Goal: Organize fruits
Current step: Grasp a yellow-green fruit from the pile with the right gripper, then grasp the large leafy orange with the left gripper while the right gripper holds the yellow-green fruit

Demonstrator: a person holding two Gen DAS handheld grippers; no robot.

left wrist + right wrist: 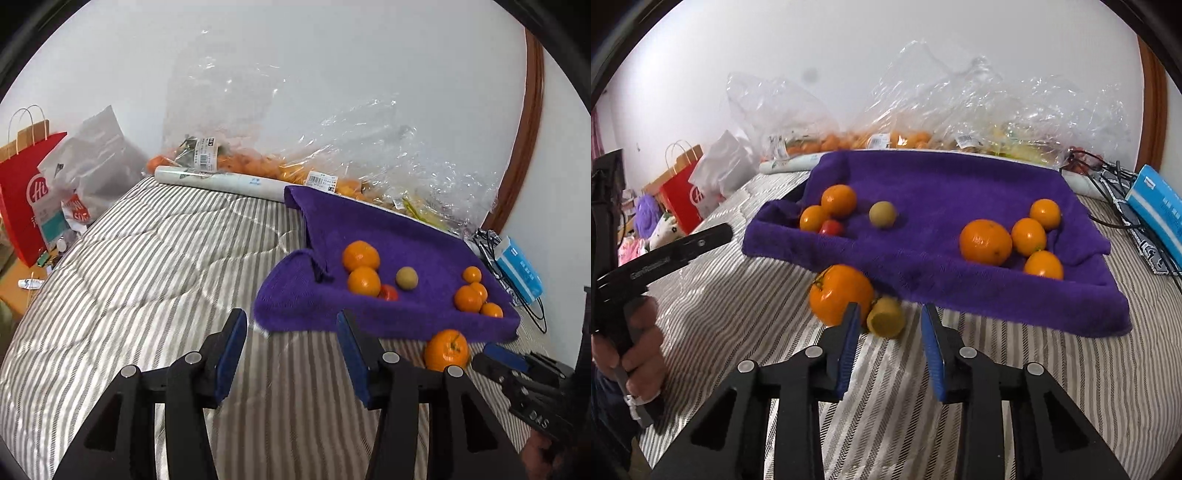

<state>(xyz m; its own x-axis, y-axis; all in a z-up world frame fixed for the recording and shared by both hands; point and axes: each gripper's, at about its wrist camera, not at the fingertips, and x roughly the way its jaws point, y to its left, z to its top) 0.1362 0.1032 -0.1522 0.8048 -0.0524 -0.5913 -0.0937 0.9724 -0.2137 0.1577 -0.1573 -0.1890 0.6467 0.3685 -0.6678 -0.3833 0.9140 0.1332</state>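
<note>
I am holding my right claw (888, 325) low over the striped quilt (997, 369), its blue pads standing apart with nothing pinched between them. Just ahead, a small yellow fruit (885, 316) is lying on the quilt, blurred, at the near edge of the purple towel (942, 184); it looks a little elongated, but its long axis I cannot tell for sure. It is touching a big orange (840, 293) on its left, whose stem end is facing left and slightly up (a green stalk is showing there).

On the towel, four oranges are clustering at the right (985, 242), and two more (838, 200) are sitting at the left with a red fruit (831, 227) and a round greenish-brown one (882, 214) nearby.

My left claw (291, 338) is hovering over bare quilt to the left of the towel (369, 221), jaws wide and holding nothing. Clear bags of fruit (258, 162) are lying against the wall behind.
</note>
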